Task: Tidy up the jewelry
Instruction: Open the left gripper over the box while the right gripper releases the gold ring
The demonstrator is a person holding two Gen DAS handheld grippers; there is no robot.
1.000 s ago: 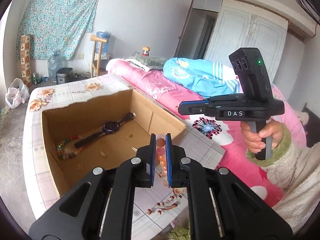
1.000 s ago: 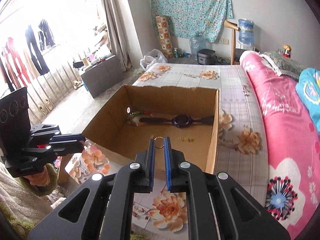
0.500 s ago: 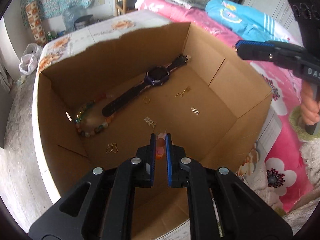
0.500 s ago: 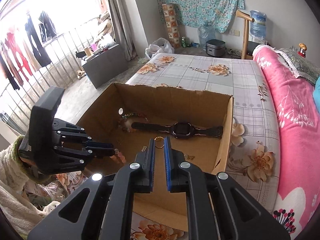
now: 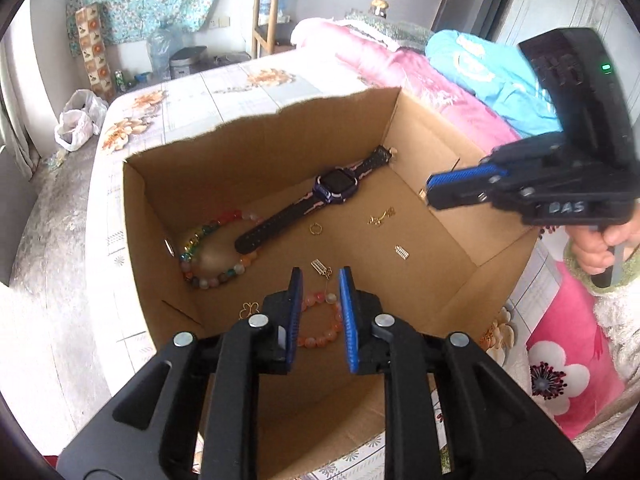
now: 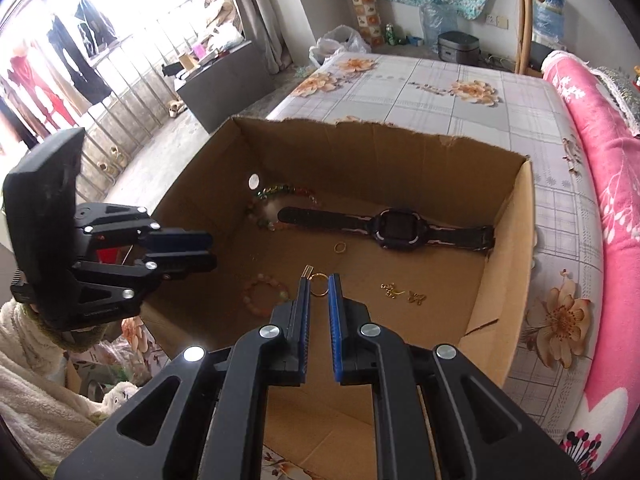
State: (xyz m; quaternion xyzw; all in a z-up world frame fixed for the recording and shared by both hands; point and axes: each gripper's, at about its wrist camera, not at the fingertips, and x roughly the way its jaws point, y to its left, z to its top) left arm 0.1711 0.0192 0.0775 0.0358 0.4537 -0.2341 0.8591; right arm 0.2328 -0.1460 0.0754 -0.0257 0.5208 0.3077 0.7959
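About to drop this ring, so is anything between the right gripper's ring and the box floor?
Nothing visible. The right gripper holds the gold ring above the open cardboard box; the floor beneath looks bare. The pink bracelet lies to its left, the left gripper farther left.

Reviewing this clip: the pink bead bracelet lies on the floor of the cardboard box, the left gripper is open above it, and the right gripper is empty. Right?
Not quite. The right gripper is not empty: the right wrist view shows a small gold ring between its fingers. The rest holds: the pink bead bracelet lies on the floor of the cardboard box, and the left gripper is open above it.
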